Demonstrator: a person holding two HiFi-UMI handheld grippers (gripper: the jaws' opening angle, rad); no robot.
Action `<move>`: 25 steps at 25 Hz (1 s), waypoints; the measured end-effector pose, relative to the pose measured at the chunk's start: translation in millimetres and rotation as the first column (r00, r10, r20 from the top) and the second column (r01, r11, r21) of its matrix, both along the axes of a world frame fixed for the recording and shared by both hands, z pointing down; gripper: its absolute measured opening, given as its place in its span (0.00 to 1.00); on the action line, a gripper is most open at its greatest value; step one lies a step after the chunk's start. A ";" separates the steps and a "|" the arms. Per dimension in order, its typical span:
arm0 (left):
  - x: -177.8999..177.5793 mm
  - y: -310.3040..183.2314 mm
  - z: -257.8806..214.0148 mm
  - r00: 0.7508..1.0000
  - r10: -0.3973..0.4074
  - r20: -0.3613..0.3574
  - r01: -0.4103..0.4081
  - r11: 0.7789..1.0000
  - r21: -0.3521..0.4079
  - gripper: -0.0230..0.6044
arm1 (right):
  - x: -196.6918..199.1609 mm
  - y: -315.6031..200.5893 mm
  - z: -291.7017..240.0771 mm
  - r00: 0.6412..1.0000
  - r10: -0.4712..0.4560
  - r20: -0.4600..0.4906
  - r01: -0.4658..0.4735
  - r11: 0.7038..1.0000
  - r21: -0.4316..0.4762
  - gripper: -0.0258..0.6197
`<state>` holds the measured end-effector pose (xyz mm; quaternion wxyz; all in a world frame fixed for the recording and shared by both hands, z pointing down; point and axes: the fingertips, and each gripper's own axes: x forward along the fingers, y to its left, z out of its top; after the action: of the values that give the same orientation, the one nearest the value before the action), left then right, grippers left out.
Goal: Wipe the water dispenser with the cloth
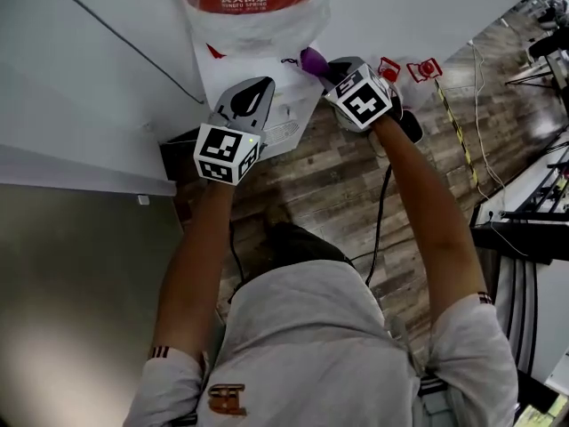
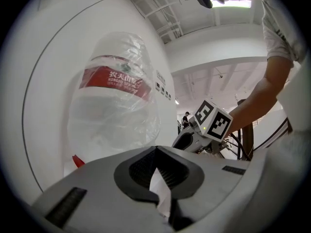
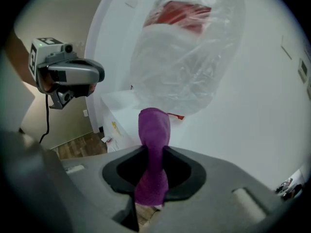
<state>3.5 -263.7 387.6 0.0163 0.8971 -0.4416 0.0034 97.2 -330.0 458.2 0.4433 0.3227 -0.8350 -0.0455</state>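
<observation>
The white water dispenser (image 1: 286, 112) stands against the wall, with a clear bottle (image 1: 256, 7) bearing a red label on top. That bottle (image 2: 114, 115) fills the left gripper view, and in the right gripper view the bottle (image 3: 187, 47) sits above the dispenser top (image 3: 121, 106). My right gripper (image 1: 327, 68) is at the dispenser's upper right, shut on a purple cloth (image 1: 312, 60); the cloth (image 3: 153, 154) sticks up between the jaws. My left gripper (image 1: 256, 89) hovers over the dispenser's front, shut on a small white scrap (image 2: 160, 191).
Wooden floor (image 1: 329, 194) lies below the dispenser. A black cable (image 1: 382, 212) runs across it. Red items (image 1: 425, 68) and yellow-black tape (image 1: 458, 132) lie to the right, with desks (image 1: 533, 212) further right. A white wall (image 1: 80, 69) is on the left.
</observation>
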 end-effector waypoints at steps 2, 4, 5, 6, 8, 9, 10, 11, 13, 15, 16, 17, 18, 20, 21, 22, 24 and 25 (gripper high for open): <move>1.4 4.7 -0.5 1.000 -0.009 -0.006 0.009 1.000 -0.005 0.03 | -6.3 4.6 1.5 0.998 -0.044 -0.038 0.044 0.999 0.007 0.19; 4.5 6.6 0.0 1.000 -0.019 -0.002 0.019 1.000 -0.008 0.03 | -11.3 6.5 4.2 0.992 -0.099 -0.079 0.100 0.995 0.011 0.19; 6.2 7.1 0.6 1.000 -0.025 0.000 0.025 1.000 -0.010 0.03 | -12.8 6.8 6.1 0.987 -0.129 -0.101 0.131 0.991 0.012 0.19; 7.3 7.5 1.0 0.999 -0.032 -0.001 0.032 0.999 -0.013 0.03 | -13.6 7.3 8.6 0.980 -0.158 -0.121 0.161 0.987 0.008 0.19; 7.7 6.8 0.7 0.998 -0.056 -0.016 0.055 0.998 -0.016 0.03 | -13.0 7.5 13.8 0.966 -0.211 -0.152 0.212 0.977 -0.008 0.19; 8.1 4.7 0.5 0.997 -0.069 -0.024 0.069 0.997 -0.018 0.03 | -11.9 6.1 15.7 0.959 -0.232 -0.165 0.232 0.973 -0.016 0.19; 9.1 1.5 1.2 0.996 -0.083 -0.030 0.083 0.996 -0.020 0.03 | -10.7 3.6 17.2 0.952 -0.250 -0.179 0.250 0.968 -0.022 0.19; 10.4 -2.4 2.7 0.995 -0.098 -0.033 0.097 0.995 -0.025 0.03 | -10.1 0.3 18.8 0.945 -0.266 -0.193 0.266 0.964 -0.025 0.19; 13.8 -11.4 6.9 0.991 -0.127 -0.035 0.126 0.991 -0.035 0.03 | -10.7 -7.6 22.8 0.931 -0.297 -0.213 0.297 0.954 -0.031 0.19; 19.7 -20.7 9.9 0.988 -0.148 -0.035 0.147 0.988 -0.042 0.03 | -11.0 -17.7 25.4 0.918 -0.325 -0.226 0.326 0.945 -0.031 0.19; 23.3 -25.2 11.1 0.987 -0.155 -0.034 0.154 0.987 -0.044 0.03 | -10.4 -23.4 25.7 0.912 -0.337 -0.234 0.340 0.940 -0.028 0.19; 26.4 -29.5 12.3 0.986 -0.162 -0.034 0.160 0.986 -0.046 0.03 | -9.5 -29.2 26.0 0.905 -0.349 -0.244 0.354 0.935 -0.024 0.19; 28.4 -33.7 13.3 0.985 -0.169 -0.034 0.167 0.985 -0.048 0.03 | -8.6 -35.0 26.5 0.897 -0.361 -0.257 0.369 0.929 -0.018 0.19; 30.5 -41.8 14.2 0.982 -0.184 -0.036 0.182 0.982 -0.050 0.03 | -6.6 -47.8 27.5 0.877 -0.386 -0.286 0.401 0.916 -0.006 0.19; 31.6 -45.0 14.2 0.981 -0.190 -0.037 0.188 0.981 -0.050 0.03 | -5.2 -54.4 27.6 0.869 -0.396 -0.298 0.414 0.910 -0.001 0.19; 33.0 -47.6 14.1 0.980 -0.195 -0.038 0.193 0.980 -0.051 0.03 | -3.9 -60.6 27.4 0.862 -0.404 -0.305 0.425 0.905 0.002 0.19; 35.1 -51.9 14.8 0.978 -0.205 -0.040 0.202 0.978 -0.054 0.03 | -3.2 -72.2 27.0 0.854 -0.420 -0.308 0.442 0.897 0.003 0.19; 35.1 -54.2 15.8 0.977 -0.210 -0.041 0.208 0.977 -0.057 0.03 | -4.2 -78.4 27.8 0.850 -0.428 -0.307 0.450 0.893 0.004 0.19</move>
<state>38.6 -317.9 403.4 0.0502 0.8448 -0.5326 -0.0078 92.9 -408.4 486.0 0.5292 0.1292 -0.8078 -0.2250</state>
